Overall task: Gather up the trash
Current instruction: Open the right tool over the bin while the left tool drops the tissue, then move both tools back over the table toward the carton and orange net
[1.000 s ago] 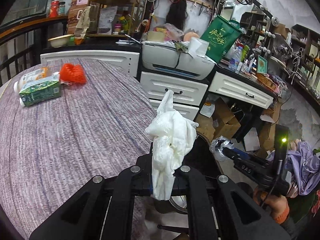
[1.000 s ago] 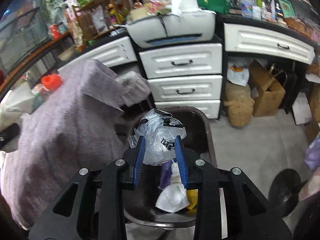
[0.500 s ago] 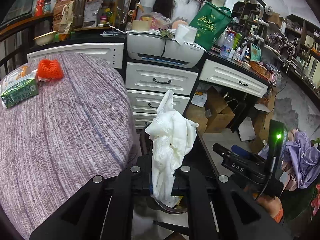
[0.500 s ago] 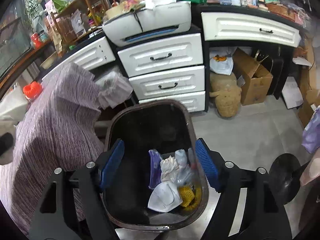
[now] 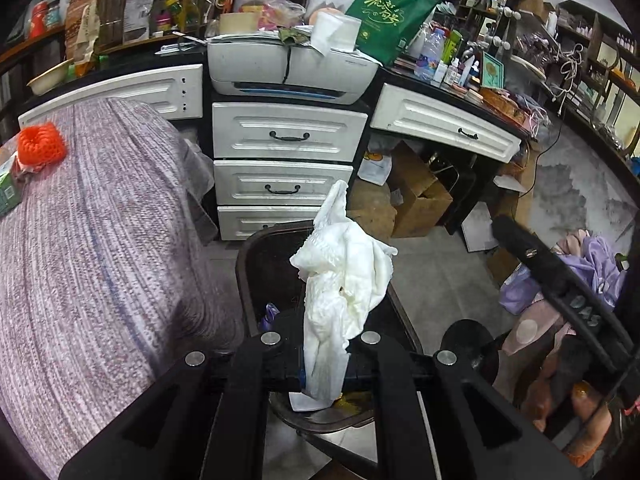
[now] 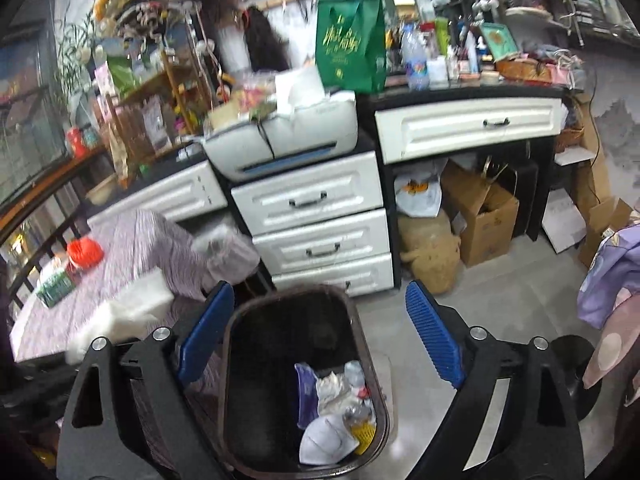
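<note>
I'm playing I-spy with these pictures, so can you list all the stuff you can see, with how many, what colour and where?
tissue: one, white, crumpled, pinched in the left gripper above the bin
trash bin: one, dark brown, on the floor beside the table, trash inside
red net: one, orange-red, on the table
table: one, purple-grey cloth
printer: one, white, on the drawers
green bag: one, behind the printer
cardboard box: one, brown, under the desk
left gripper: black, shut on the tissue
right gripper: blue pads, opening, nothing between

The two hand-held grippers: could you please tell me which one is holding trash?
The left hand-held gripper, shut on the white tissue; the right hand-held gripper is opening, empty.
</note>
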Action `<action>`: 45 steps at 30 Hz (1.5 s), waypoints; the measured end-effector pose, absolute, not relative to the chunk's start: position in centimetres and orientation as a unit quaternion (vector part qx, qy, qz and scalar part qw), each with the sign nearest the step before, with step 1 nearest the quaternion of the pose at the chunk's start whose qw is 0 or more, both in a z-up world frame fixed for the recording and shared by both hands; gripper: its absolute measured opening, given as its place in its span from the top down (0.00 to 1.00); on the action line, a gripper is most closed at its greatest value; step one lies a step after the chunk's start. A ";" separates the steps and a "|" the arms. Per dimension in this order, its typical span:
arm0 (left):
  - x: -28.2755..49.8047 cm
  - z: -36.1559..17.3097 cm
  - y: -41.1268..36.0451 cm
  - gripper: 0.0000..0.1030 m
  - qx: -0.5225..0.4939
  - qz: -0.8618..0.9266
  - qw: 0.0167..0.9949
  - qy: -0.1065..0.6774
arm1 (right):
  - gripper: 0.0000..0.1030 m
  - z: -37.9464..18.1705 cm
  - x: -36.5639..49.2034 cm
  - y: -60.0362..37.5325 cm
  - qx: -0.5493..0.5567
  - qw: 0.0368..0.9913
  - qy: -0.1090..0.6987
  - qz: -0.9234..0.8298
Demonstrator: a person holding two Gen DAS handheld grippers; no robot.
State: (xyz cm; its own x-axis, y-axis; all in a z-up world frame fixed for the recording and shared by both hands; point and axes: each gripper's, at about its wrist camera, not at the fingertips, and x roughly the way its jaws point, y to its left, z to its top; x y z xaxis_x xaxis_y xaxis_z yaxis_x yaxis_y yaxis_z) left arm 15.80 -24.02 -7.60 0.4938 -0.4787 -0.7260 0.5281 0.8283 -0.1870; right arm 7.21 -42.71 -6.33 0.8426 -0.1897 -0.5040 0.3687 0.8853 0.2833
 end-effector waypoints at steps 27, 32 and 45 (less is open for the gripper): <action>16.9 -10.9 -27.8 0.27 0.071 -0.317 0.827 0.459 | 0.10 -5.7 6.0 -43.5 0.215 0.941 0.214 -0.147; 16.5 -10.7 -27.2 0.22 0.066 -0.318 0.829 0.456 | 0.10 -5.6 5.8 -43.4 0.214 0.942 0.210 -0.149; 14.6 -7.7 -24.6 0.15 0.053 -0.313 0.853 0.415 | 0.06 -4.9 5.2 -43.0 0.222 0.945 0.191 -0.147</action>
State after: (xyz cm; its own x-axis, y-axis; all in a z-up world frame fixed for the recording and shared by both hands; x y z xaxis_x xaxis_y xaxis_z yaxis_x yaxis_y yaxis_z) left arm 14.62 -24.55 -7.74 0.4599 -0.4904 -0.7403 0.5782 0.7981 -0.1695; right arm 5.18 -43.03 -4.90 0.8840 -0.1932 -0.4258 0.3624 0.8585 0.3628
